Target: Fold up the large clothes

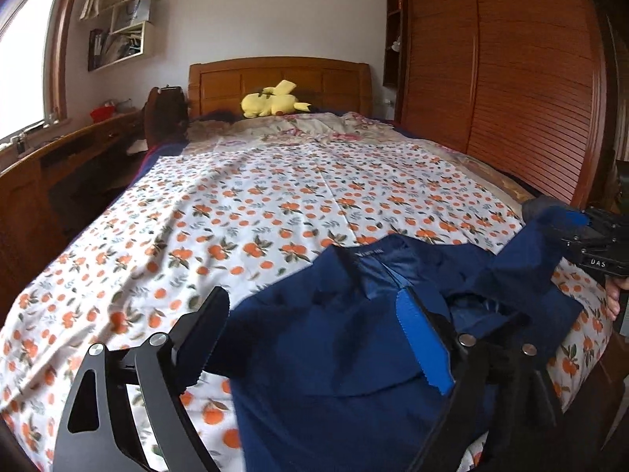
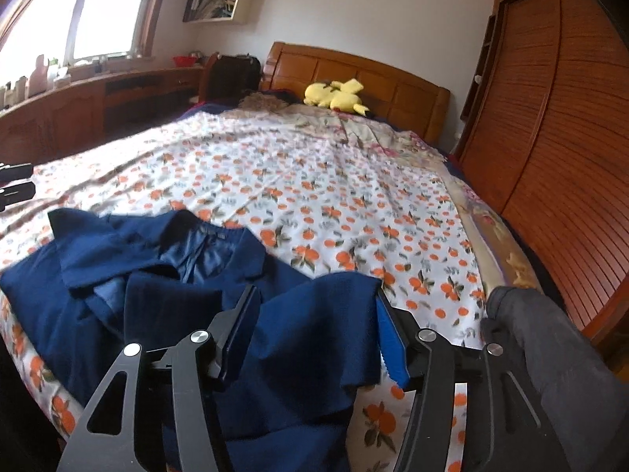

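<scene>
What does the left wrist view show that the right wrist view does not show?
Only the left wrist view: the right gripper at its right edge, seemingly pinching navy cloth. Only the right wrist view: a dark grey garment on the bed's right edge. Both: the navy blue jacket on the orange-print bedsheet, the yellow plush toy, and the open left gripper.

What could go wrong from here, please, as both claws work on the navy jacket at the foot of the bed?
1. The navy jacket lies bunched, with lining and lapels turned over, so a fold begun now may trap creases.
2. Both the left claw and right claw stand open around loose cloth, so either might close on several layers.
3. The jacket sits at the bed's edge and could slide off.
</scene>
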`<action>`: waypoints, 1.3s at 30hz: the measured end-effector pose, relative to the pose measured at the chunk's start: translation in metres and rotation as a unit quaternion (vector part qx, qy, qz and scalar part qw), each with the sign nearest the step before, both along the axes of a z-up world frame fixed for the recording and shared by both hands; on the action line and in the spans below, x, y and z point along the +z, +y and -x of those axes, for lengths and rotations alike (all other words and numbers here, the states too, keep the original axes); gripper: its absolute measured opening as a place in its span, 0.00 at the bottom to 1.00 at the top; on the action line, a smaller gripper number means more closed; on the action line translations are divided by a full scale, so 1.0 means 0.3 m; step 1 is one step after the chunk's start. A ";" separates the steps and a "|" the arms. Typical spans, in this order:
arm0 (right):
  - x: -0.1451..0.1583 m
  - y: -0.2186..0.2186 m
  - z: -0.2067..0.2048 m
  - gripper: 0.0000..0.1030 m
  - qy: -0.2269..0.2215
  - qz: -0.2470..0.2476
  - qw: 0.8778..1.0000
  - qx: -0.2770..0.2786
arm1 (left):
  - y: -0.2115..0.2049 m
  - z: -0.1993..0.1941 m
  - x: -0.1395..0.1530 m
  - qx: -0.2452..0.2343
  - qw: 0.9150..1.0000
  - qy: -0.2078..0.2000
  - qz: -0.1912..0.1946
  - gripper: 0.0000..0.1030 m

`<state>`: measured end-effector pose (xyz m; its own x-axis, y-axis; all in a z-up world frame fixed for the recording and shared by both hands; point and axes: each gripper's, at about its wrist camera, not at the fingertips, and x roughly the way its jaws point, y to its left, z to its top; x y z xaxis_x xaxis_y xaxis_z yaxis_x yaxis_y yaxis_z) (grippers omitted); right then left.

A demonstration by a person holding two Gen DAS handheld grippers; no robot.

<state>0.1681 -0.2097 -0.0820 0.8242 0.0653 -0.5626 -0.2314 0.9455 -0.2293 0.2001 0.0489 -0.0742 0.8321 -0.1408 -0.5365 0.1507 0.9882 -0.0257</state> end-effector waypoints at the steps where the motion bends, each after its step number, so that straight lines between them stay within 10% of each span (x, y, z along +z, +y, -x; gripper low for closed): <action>1: -0.016 0.004 0.012 0.53 0.004 0.003 1.000 0.000 | -0.013 0.003 -0.014 -0.003 1.000 -0.001 -0.001 0.88; 23: -0.147 0.189 0.154 0.53 0.066 -0.010 0.996 0.067 | -0.082 0.088 -0.108 -0.045 0.999 -0.022 0.004 0.98; 26: -0.191 0.209 0.119 0.28 0.085 0.016 0.994 0.070 | -0.084 0.096 -0.110 -0.049 0.999 -0.021 0.004 0.98; 27: -0.199 0.208 0.098 0.06 0.094 0.018 0.993 0.073 | -0.082 0.099 -0.111 -0.050 0.998 -0.021 0.005 0.98; 39: -0.066 0.252 -0.242 0.04 0.066 0.041 0.994 0.073 | -0.049 0.098 -0.109 -0.041 0.999 -0.021 0.012 0.97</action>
<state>0.2408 -0.1339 -0.1019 0.7278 0.1279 -0.6738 -0.3975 0.8792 -0.2625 0.1706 0.0343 -0.1068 0.8392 -0.2227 -0.4961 0.2332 0.9715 -0.0417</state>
